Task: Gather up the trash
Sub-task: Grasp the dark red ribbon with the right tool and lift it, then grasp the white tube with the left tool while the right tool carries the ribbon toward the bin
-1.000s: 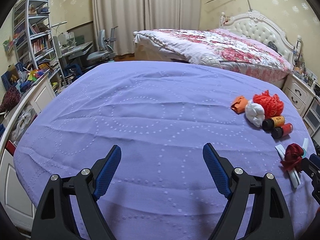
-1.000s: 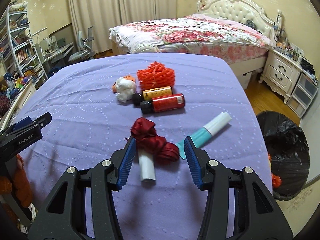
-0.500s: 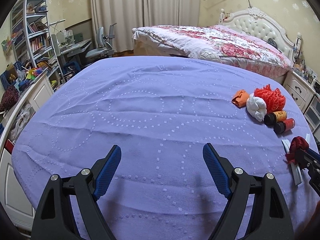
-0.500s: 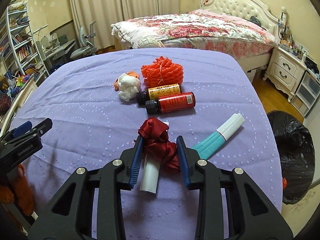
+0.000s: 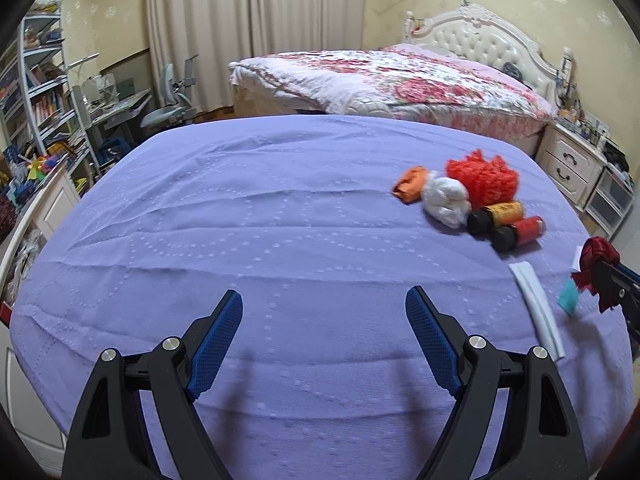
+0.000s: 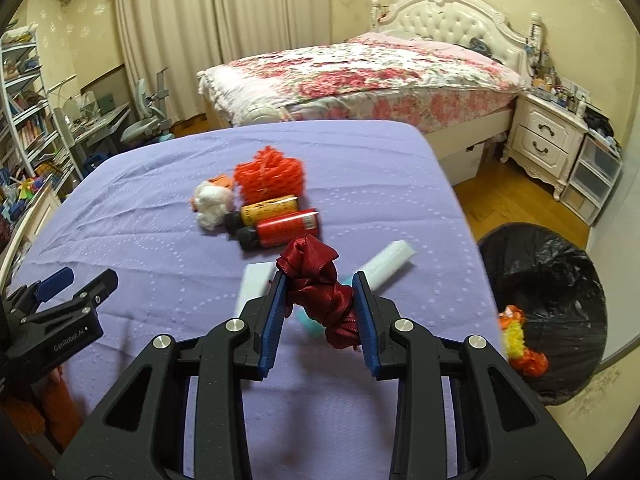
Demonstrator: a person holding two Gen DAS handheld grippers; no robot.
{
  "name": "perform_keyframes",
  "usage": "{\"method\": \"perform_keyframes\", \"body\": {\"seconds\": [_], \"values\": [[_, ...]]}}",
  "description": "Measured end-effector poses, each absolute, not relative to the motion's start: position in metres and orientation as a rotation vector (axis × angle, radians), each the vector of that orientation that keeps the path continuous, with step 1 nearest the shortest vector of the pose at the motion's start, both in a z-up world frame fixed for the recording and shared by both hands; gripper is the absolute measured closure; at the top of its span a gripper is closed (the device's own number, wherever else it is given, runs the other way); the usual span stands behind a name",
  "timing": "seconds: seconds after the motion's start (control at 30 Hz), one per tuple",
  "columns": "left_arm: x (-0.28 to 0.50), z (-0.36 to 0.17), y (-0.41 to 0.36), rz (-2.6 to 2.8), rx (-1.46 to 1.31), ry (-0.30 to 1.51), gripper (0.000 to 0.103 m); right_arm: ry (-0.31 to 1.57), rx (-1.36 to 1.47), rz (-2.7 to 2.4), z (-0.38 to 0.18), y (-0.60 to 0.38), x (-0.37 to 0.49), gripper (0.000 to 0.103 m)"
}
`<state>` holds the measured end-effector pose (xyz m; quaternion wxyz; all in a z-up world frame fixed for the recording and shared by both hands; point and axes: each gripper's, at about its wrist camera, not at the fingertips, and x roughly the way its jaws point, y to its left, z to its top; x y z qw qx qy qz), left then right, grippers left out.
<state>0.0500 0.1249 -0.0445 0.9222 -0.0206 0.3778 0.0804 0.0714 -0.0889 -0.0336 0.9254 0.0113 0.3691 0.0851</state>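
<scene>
Right gripper (image 6: 320,304) clamped on dark red ribbon (image 6: 316,280) above purple table (image 6: 140,240), left gripper (image 5: 324,320) wide open, empty, bottles (image 6: 280,220) beyond

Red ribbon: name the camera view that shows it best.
Right wrist view: the ribbon sits centred and large, pinched in the right claw. The left wrist view shows it only small at the right edge, partly hidden by that claw.

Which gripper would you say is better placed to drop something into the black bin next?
Probably right: the right gripper already clamps the red ribbon beside the black bin; the left gripper is open.
</scene>
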Motion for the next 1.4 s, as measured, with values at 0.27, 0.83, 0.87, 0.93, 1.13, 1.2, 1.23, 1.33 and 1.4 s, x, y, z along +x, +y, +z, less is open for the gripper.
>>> {"method": "perform_keyframes", "body": {"seconds": [0.27,0.83,0.87,0.93,1.13,1.2,1.23,1.33,1.4], "values": [[0.059,-0.044,0.066,0.058,0.015,0.794,0.022,0.749,0.083,0.061,-0.039,-0.142,0.068,0.071],[0.078,-0.058,0.001,-0.041,0.088,0.878,0.035,0.749,0.185,0.001,-0.056,-0.199,0.054,0.071],[0.078,-0.060,0.000,-0.046,0.092,0.884,0.037,0.747,0.190,0.000,-0.056,-0.200,0.053,0.071],[0.077,-0.063,-0.002,-0.057,0.100,0.898,0.041,0.744,0.197,-0.001,-0.057,-0.203,0.053,0.071],[0.074,-0.065,-0.004,-0.102,0.096,0.899,0.063,0.745,0.202,-0.002,-0.057,-0.205,0.053,0.071],[0.072,-0.065,-0.005,-0.112,0.100,0.894,0.068,0.745,0.201,-0.002,-0.057,-0.205,0.053,0.071],[0.072,-0.064,-0.005,-0.115,0.102,0.891,0.074,0.745,0.201,-0.001,-0.057,-0.205,0.053,0.071],[0.070,-0.063,-0.002,-0.144,0.074,0.882,0.085,0.744,0.201,-0.003,-0.057,-0.205,0.053,0.071],[0.069,-0.063,-0.001,-0.148,0.066,0.874,0.086,0.745,0.201,-0.003,-0.056,-0.204,0.053,0.071]]}}
